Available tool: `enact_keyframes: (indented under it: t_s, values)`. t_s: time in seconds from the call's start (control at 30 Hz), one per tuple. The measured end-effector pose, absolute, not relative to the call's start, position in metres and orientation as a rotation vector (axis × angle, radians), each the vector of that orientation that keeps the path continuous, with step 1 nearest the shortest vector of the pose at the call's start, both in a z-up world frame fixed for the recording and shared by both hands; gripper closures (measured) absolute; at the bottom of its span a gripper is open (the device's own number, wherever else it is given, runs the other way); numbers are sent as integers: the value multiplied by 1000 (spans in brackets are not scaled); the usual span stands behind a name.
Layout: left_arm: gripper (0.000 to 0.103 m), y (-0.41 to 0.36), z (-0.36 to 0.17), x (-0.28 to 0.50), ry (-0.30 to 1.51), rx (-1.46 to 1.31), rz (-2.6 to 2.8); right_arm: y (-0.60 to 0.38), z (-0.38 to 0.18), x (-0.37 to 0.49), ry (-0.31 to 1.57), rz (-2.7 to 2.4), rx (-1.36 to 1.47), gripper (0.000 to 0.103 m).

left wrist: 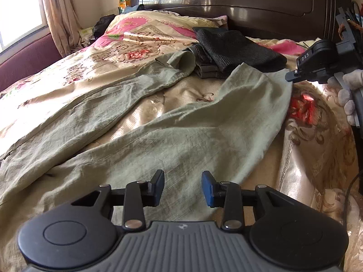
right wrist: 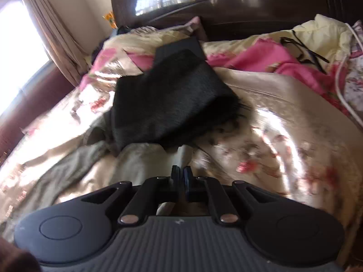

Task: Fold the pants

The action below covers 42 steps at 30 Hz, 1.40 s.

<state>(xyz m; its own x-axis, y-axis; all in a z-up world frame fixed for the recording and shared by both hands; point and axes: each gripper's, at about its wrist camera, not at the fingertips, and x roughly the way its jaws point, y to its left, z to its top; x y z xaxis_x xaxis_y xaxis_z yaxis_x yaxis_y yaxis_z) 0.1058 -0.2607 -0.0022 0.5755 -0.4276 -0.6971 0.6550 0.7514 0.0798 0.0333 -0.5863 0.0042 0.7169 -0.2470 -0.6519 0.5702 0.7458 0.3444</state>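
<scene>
On bed (left wrist: 301, 163): green pants (left wrist: 158, 122) spread, legs apart. Right gripper (right wrist: 181, 176) clamped on leg hem. Left gripper (left wrist: 182, 187) jaws apart above pants.

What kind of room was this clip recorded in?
Almost certainly a home bedroom: green pants lie spread on a floral bedspread, beneath a dark wooden headboard, with a curtained window alongside.

Pale green pants (left wrist: 140, 117) were spread across the floral bedspread (left wrist: 306, 158). The left gripper (left wrist: 182, 187) was held open above them, while the right gripper (left wrist: 289, 77) was pinched on one leg's hem.
</scene>
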Motion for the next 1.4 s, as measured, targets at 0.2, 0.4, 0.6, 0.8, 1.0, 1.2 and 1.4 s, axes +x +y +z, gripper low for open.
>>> enact_keyframes:
  t_s: [0.2, 0.4, 0.6, 0.8, 1.0, 1.2, 1.4]
  values:
    - [46, -262, -6, 95, 712, 389, -653, -561, 18, 23, 574, -523, 455, 94]
    - [45, -260, -7, 95, 710, 392, -647, -531, 38, 28, 495, -575, 289, 79]
    - [44, -250, -7, 97, 702, 375, -631, -497, 20, 69, 636, -277, 274, 80]
    - [41, -219, -14, 100, 720, 369, -583, -532, -2, 97, 743, -435, 387, 86]
    - [28, -180, -9, 100, 704, 345, -533, -479, 37, 106, 643, -326, 230, 74]
    - [26, -134, 10, 101, 651, 327, -411, -440, 36, 173, 671, -229, 157, 62]
    - [26, -61, 25, 140, 651, 301, -252, -367, 34, 224, 710, 10, -12, 62]
